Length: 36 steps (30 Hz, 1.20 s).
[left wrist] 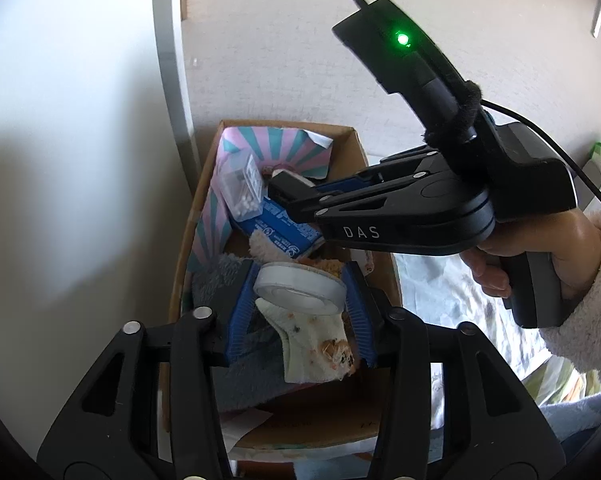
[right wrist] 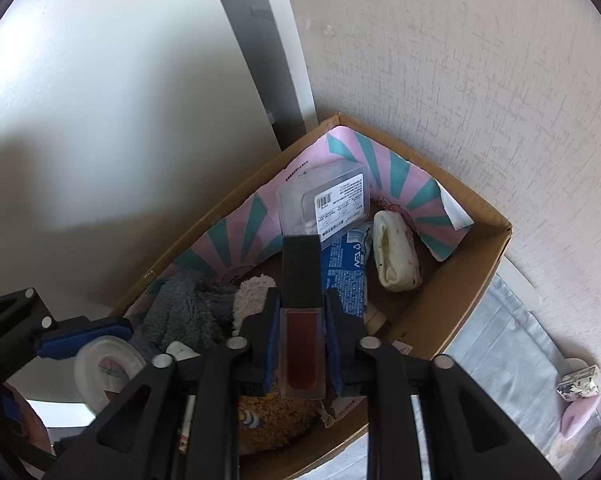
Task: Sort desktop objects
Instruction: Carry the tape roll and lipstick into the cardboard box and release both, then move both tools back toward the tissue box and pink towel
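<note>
A cardboard box [left wrist: 180,280] [right wrist: 476,280] stands against the wall. It holds several things: a clear plastic case [left wrist: 240,188] [right wrist: 324,204], a blue packet [left wrist: 288,232] [right wrist: 346,276], fluffy socks [right wrist: 184,312] and a cream sock [right wrist: 394,256]. My left gripper [left wrist: 300,284] is shut on a roll of white tape [left wrist: 300,288] [right wrist: 100,372] above the box. My right gripper [right wrist: 302,312] [left wrist: 284,188] is shut on a red lip-gloss tube with a black cap [right wrist: 302,344], also over the box.
A pink and teal striped paper [left wrist: 272,148] [right wrist: 380,168] lines the far end of the box. A white door and grey frame [left wrist: 168,80] stand to the left. A pale patterned cloth [right wrist: 512,360] covers the surface, with a small wrapped item [right wrist: 578,388] at right.
</note>
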### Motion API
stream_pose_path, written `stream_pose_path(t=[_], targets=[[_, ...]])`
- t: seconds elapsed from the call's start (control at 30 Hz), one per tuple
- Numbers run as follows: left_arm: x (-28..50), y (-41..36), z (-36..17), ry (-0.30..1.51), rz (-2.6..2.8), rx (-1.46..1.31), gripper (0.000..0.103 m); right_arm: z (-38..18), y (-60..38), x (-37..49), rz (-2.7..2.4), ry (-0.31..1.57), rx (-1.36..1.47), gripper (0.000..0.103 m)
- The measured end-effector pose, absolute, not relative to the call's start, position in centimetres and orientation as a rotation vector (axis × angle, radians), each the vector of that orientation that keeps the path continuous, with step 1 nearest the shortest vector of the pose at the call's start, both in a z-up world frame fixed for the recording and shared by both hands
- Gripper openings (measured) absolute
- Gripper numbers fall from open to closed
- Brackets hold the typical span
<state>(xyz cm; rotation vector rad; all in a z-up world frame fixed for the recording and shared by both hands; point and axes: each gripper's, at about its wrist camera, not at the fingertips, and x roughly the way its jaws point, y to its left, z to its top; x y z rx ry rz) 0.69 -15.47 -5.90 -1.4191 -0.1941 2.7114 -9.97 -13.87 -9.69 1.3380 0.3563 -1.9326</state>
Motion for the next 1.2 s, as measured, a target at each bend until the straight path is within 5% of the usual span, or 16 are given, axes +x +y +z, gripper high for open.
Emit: stream_pose_path(t=[0.03, 0.07, 0.1, 0.13, 0.43, 0.8, 1.2], targets=[[0.5, -15.5, -6.0, -0.203, 2.706, -1.439, 0.080, -9.6, -13.7, -10.0, -1.941, 0.351, 1.339, 0.052], [0.4, -15.5, -6.1, -0.206, 2.703, -1.462, 0.102, -9.3, -13.3, -10.1, -1.957, 0.331, 1.336, 0.061], [0.5, -15.5, -6.0, -0.206, 2.718, -1.445, 0.102, -8.8, -12.7, -10.2, -1.978, 0.289, 1.317, 0.075], [0.8, -15.6, -5.8, -0.214, 2.718, -1.427, 0.103, -8.5, -12.2, -10.3, -1.990, 0.258, 1.306, 0.078], [0.4, -16.3, -5.8, -0.277, 2.695, -1.455, 0.103, -5.8, -6.2, -10.7, -2.149, 0.084, 1.240, 0.078], [-1.4, -14.1, -3.9, -0.274, 2.702, -1.369, 0.103, -3.5, -1.4, -8.8, -2.304, 0.205, 1.144, 0.078], [-3.8, -9.4, -1.9, -0.223, 2.627, -1.277, 0.103, -1.9, 9.1, -7.4, -2.429, 0.038, 1.196, 0.078]])
